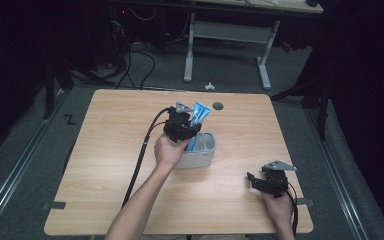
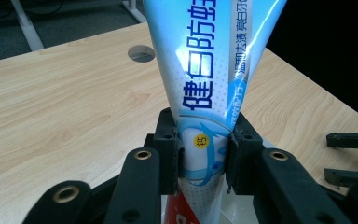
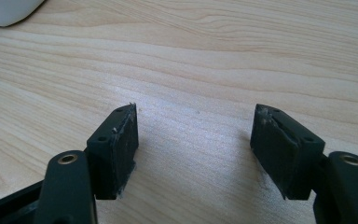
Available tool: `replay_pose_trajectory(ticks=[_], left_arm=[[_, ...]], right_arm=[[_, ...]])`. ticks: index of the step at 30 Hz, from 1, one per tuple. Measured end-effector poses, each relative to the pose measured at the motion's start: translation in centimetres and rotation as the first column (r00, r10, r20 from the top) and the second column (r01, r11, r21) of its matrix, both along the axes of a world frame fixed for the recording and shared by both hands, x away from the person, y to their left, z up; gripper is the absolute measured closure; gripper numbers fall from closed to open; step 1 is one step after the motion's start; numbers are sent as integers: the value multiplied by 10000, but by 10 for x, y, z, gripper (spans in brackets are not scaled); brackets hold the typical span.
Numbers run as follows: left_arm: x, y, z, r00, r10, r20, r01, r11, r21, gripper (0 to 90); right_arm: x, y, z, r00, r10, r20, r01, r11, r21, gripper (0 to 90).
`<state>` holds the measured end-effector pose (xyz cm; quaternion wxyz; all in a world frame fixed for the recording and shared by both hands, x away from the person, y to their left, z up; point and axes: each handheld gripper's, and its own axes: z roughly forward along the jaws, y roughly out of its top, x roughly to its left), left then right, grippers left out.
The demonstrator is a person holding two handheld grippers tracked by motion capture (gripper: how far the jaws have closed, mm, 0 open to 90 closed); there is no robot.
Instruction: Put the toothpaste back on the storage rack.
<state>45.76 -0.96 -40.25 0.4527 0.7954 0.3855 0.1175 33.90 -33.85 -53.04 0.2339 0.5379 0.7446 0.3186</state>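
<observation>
Your left gripper pinches the blue tube low on its body, both pads pressed against its sides. The tube stands upright in the grey holder at the table centre, its flat end pointing to 12 o'clock. Your right gripper rests at 4 o'clock, jaws spread with nothing between them.

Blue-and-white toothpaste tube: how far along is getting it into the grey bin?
Done: the left gripper has the blue-and-white toothpaste tube clamped between its jaws. In hand: it holds the tube upright over the grey plastic bin, lower end inside. Left: release. The right gripper rests open on the wooden table.
</observation>
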Motion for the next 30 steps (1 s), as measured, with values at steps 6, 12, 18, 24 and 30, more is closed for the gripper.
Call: replay_pose_trajectory(ticks=[6,12,18,24,30], left_arm=[[-2,1,-2,10000,5,-14,-5,10000,-11,698],[-3,3,-6,10000,32,-63,-32,10000,2,695],[-5,1,-7,10000,24,-51,-23,9999,143,694],[-5,-1,-8,10000,-21,-77,23,9997,255,692],[-6,-4,-11,9999,-69,-79,73,9987,509,689]], right_arm=[[0,0,0,10000,-11,-1,11,10000,-24,325],[0,0,0,10000,-8,-1,8,10000,-21,325],[0,0,0,10000,-8,-3,8,10000,-19,325],[0,0,0,10000,1,2,-1,10000,-14,325],[0,0,0,10000,-3,1,3,10000,-11,325]])
